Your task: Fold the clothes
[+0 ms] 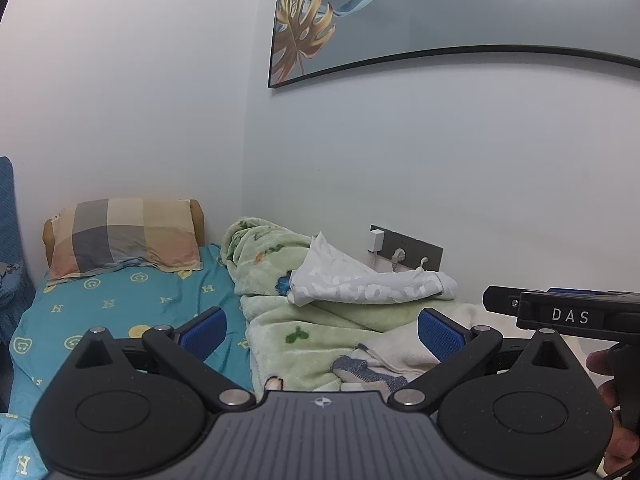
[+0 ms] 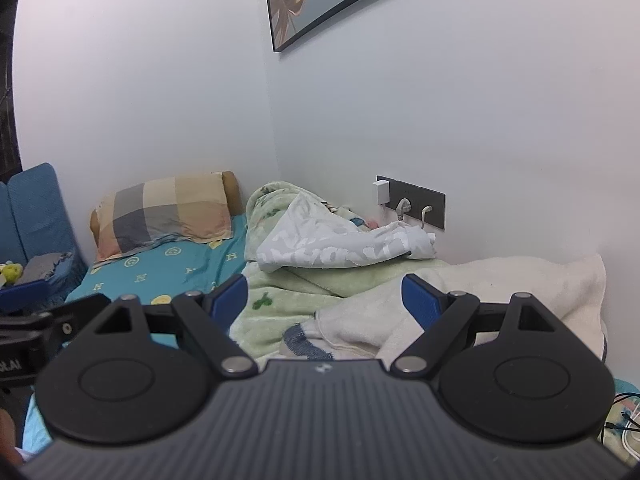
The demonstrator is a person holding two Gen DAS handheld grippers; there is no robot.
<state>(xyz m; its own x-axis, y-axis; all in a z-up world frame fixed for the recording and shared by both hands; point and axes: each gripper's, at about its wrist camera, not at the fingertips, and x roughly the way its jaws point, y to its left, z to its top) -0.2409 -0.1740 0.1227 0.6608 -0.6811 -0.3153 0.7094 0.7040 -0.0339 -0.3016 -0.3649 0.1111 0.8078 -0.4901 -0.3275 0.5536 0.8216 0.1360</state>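
Observation:
A white patterned garment [image 1: 360,282] lies crumpled on a light green fleece blanket [image 1: 304,320] against the wall; it also shows in the right wrist view [image 2: 340,246]. A cream garment with a blue-grey trim [image 2: 460,300] lies in front of it, also in the left wrist view [image 1: 384,360]. My left gripper [image 1: 322,334] is open and empty, held above the blanket's near edge. My right gripper [image 2: 326,298] is open and empty above the cream garment. The right gripper's body shows at the right of the left wrist view [image 1: 568,314].
A checked pillow [image 1: 124,236] lies at the head of the bed on a teal printed sheet [image 1: 120,308]. A wall socket strip with plugs [image 2: 412,204] sits just above the clothes. A blue chair [image 2: 36,216] stands left of the bed. Cables [image 2: 624,428] lie at the right.

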